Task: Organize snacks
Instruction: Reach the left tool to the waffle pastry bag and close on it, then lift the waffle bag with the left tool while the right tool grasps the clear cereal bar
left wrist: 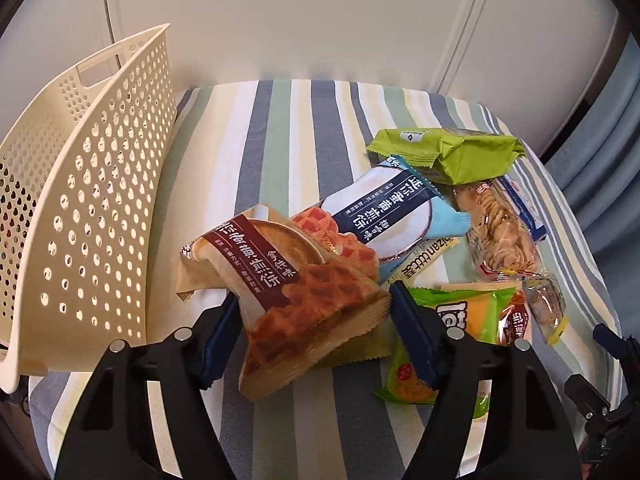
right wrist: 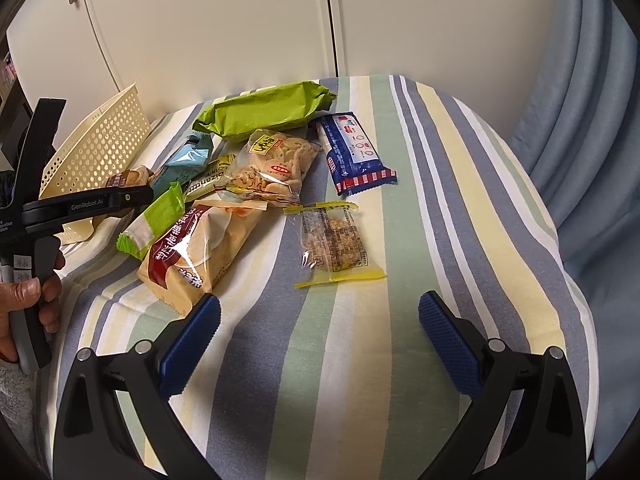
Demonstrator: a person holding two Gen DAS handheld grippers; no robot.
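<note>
Left tongs [left wrist: 314, 312] straddle the brown waffle packet [left wrist: 296, 292], blue pads at its sides, apparently clamped. Cream basket [left wrist: 100, 184] stands just left on the striped cloth [left wrist: 280, 128]; can't tell what's inside. Rest of the pile, blue-white packet [left wrist: 392, 208] included, isn't sorted.

Right tongs [right wrist: 320, 320] gape wide, holding nothing, above bare cloth near the clear yellow-edged packet [right wrist: 334, 244]. Judgement: barely started.
</note>
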